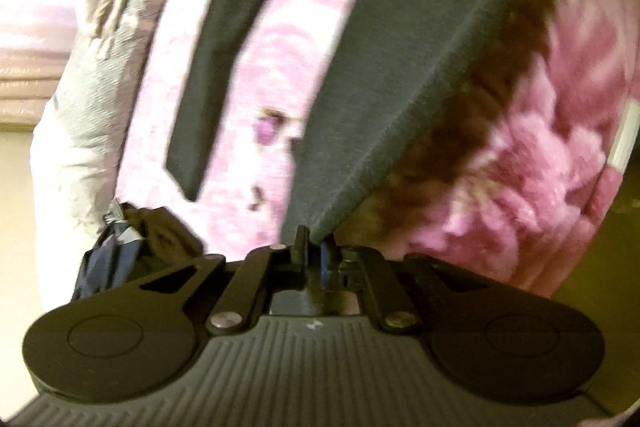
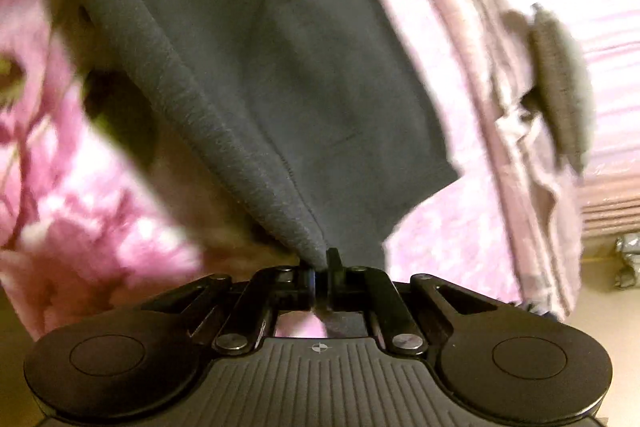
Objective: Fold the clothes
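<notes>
Left claw (image 1: 314,247) and right claw (image 2: 321,261) pinching dark garment (image 1: 400,47), pink floral bedding (image 1: 540,147)

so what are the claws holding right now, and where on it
Both hold the dark grey garment: left claw and right claw each pinch its hemmed edge.

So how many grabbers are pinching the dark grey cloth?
2. The left gripper pinches one edge of the dark grey cloth; the right gripper pinches another edge. Nothing else seems to hold it.

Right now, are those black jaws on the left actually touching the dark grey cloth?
Touching. In the left wrist view the left gripper has its jaws shut on the edge of the dark grey garment, and the fabric runs taut from between them.
</notes>
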A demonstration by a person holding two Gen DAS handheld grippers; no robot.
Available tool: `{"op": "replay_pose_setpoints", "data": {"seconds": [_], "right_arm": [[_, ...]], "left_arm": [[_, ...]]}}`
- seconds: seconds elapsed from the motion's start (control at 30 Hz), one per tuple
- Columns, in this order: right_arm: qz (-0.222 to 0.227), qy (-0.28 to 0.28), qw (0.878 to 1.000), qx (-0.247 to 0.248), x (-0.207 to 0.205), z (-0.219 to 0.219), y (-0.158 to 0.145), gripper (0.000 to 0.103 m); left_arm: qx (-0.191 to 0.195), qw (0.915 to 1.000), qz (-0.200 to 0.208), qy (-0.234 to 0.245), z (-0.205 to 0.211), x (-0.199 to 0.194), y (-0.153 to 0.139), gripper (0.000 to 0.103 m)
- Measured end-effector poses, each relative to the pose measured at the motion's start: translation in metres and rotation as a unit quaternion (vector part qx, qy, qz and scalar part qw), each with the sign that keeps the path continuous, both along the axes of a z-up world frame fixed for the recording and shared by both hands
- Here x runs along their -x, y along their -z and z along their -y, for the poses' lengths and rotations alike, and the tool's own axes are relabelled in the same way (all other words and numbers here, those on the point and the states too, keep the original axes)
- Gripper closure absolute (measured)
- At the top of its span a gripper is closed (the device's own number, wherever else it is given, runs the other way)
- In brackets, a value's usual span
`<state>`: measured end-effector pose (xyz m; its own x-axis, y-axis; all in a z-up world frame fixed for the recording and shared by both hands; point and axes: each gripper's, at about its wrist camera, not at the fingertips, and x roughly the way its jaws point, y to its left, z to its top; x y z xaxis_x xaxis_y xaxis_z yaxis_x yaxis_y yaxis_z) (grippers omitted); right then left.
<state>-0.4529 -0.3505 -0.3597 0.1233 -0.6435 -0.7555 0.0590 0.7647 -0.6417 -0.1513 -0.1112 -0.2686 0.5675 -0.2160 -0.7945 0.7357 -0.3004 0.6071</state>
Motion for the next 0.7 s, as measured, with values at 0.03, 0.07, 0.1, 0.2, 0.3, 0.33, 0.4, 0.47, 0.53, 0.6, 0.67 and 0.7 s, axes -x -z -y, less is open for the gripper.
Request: {"op": "replay_pose_setpoints", "data": {"seconds": [0.03,0.07,0.1,0.2,0.3,0.33,0.4,0.47,0.53,0.6,0.67,0.7], "right_arm": [[0.009,0.002,1.000,0.002,-0.003,0.007,-0.015,0.100],[0.019,0.002,1.000,0.006,-0.006,0.015,-0.029,0.100],[0.028,0.003,1.000,0.010,-0.010,0.023,-0.044,0.100],[0.045,-0.008,0.999,0.021,-0.025,0.048,-0.076,0.100],[0.048,-0.018,0.998,0.028,-0.046,0.078,-0.091,0.100],[0.045,-0.020,0.998,0.030,-0.056,0.089,-0.092,0.100],[0.039,-0.018,0.999,0.024,-0.071,0.112,-0.090,0.100],[0.027,-0.017,0.999,0.020,-0.086,0.131,-0.081,0.100],[0.020,-0.008,1.000,0.010,-0.099,0.148,-0.071,0.100],[0.013,0.000,1.000,0.001,-0.113,0.165,-0.060,0.100],[0.006,0.005,1.000,-0.004,-0.122,0.181,-0.046,0.100],[0.005,0.011,1.000,-0.008,-0.126,0.190,-0.039,0.100]], "left_arm": [[0.001,1.0000,-0.004,-0.009,0.007,-0.005,-0.014,0.099],[0.002,0.9998,-0.008,-0.017,0.014,-0.011,-0.029,0.099],[0.001,0.9997,-0.012,-0.023,0.022,-0.017,-0.042,0.099],[-0.001,0.9990,-0.024,-0.038,0.045,-0.036,-0.076,0.099],[0.002,0.9969,-0.046,-0.064,0.070,-0.064,-0.098,0.099],[0.001,0.9961,-0.054,-0.069,0.079,-0.076,-0.102,0.099],[-0.009,0.9945,-0.075,-0.072,0.096,-0.098,-0.100,0.099],[-0.021,0.9924,-0.097,-0.073,0.112,-0.121,-0.097,0.099],[-0.035,0.9892,-0.123,-0.072,0.129,-0.143,-0.088,0.099],[-0.053,0.9839,-0.154,-0.074,0.147,-0.168,-0.074,0.099],[-0.052,0.9829,-0.162,-0.070,0.163,-0.191,-0.060,0.099],[-0.052,0.9816,-0.169,-0.071,0.172,-0.203,-0.054,0.099]]}}
